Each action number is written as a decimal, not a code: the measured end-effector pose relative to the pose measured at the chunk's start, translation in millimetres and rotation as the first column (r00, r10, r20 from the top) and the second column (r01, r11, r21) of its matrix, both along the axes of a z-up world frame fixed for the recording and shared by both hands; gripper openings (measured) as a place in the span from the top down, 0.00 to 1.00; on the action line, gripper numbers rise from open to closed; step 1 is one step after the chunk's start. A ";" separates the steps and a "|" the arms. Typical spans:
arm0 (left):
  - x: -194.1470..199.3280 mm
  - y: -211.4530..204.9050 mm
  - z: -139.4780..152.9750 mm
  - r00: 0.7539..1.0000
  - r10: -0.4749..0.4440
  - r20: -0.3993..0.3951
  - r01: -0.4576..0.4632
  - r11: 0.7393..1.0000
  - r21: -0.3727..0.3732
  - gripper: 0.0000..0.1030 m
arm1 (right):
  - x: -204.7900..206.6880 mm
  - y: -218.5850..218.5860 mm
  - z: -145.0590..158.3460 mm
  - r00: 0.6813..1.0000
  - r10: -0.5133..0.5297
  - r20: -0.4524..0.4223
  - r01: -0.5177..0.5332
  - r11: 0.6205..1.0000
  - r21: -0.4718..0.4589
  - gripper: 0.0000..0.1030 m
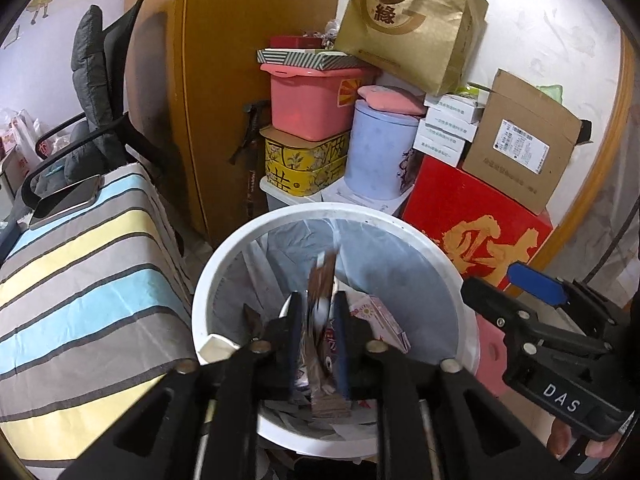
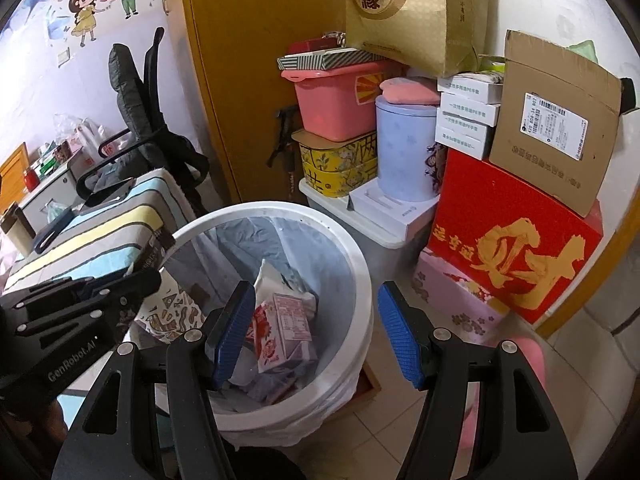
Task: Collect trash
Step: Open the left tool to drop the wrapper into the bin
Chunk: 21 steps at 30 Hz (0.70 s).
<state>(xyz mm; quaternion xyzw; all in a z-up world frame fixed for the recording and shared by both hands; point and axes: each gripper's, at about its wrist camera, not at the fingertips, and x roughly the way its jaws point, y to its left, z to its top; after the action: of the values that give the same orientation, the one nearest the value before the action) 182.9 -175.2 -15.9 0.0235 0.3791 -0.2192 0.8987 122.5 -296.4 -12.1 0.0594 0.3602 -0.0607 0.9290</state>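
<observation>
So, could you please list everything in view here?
Trash bin: one, white, lined, on the floor.
Wrapper: one, brown, between the left tongs above the bin.
Carton: one, pink, inside the bin.
Gift box: one, red, right of the bin.
Tub: one, pink, stacked behind.
Paper bag: one, tan, on top.
Striped cloth: one, left.
Left tongs: slightly apart.
Right tongs: open, empty.

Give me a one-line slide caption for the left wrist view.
Left tool over the lined white bin, brown snack wrapper between its slightly parted fingers; right tool empty alongside.
</observation>
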 end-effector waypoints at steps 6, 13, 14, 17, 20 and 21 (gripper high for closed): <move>0.0 2.9 1.4 1.000 0.007 0.006 -0.007 1.000 -0.011 0.50 | 0.0 0.8 1.6 1.000 -0.001 0.002 0.001 1.000 -0.003 0.37; -7.8 11.4 7.3 0.999 0.033 0.032 -0.033 0.999 -0.005 0.48 | -2.9 4.6 4.3 1.000 0.003 0.010 -0.003 1.000 -0.008 0.37; -9.8 13.7 8.3 0.998 0.042 0.040 -0.042 0.999 -0.003 0.47 | -3.7 5.9 4.7 1.000 0.005 0.011 -0.004 1.000 -0.007 0.37; -16.2 22.8 11.6 0.996 0.070 0.053 -0.070 0.998 -0.004 0.46 | -7.2 10.9 5.5 1.000 0.009 0.015 -0.009 1.000 -0.013 0.37; -24.7 31.7 14.1 0.993 0.093 0.069 -0.094 0.996 0.002 0.46 | -12.4 17.0 7.0 1.000 0.010 0.018 -0.009 1.000 -0.016 0.37; -28.5 34.0 15.1 0.992 0.097 0.083 -0.099 0.995 0.010 0.45 | -14.6 19.7 7.9 1.000 0.011 0.023 -0.011 1.000 -0.020 0.37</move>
<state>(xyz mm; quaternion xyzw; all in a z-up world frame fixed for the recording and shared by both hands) 154.4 -141.2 -0.8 0.0202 0.3440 -0.1710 0.9230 107.9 -276.7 -4.3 0.0490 0.3490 -0.0586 0.9340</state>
